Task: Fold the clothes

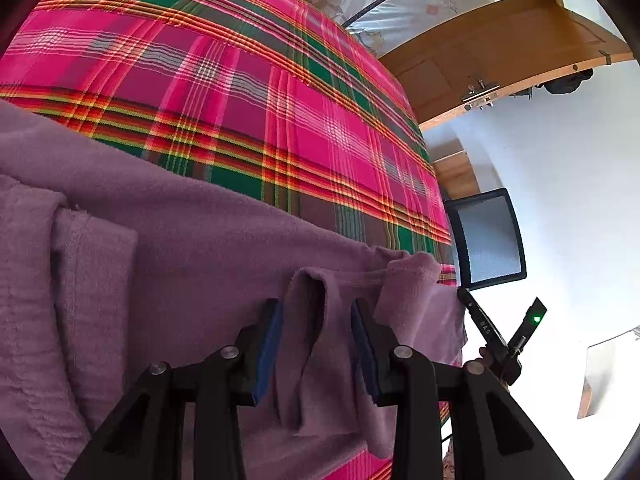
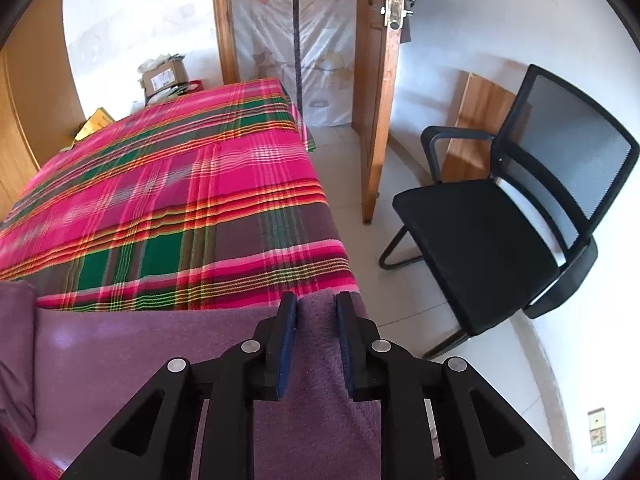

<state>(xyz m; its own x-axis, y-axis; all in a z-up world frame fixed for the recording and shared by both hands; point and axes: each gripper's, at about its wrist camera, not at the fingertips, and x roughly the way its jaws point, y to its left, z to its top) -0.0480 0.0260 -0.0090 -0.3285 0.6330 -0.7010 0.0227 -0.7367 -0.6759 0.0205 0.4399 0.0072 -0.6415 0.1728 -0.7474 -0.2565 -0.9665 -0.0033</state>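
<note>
**A:** Looking at the left tool (image 1: 316, 340), I see its jaws standing apart, with a raised ridge of the purple garment (image 1: 200, 240) between them, and the pads don't seem to press on it.

**B:** Then that's the first risk. If that hand lifts now, the ridge probably slips out and the fold never starts.

**A:** And the right tool (image 2: 317, 340)?

**B:** The cloth fills the gap between its pads at the garment's corner. I can't tell whether they actually clamp it. A weak bite there lets the corner drop.

**A:** Where does the garment lie?

**B:** It lies across the near end of the bed (image 2: 180, 200), on the plaid sheet, and the right-hand corner sits just at the bed's side edge. If that corner gets loose, I think it slides over the edge toward the floor (image 2: 360, 184).

**A:** Anything else?

**B:** The fabric looks soft and already bunched at the left. If only one hand holds, pulling likely drags it askew or ruckles the sheet beneath.
</note>
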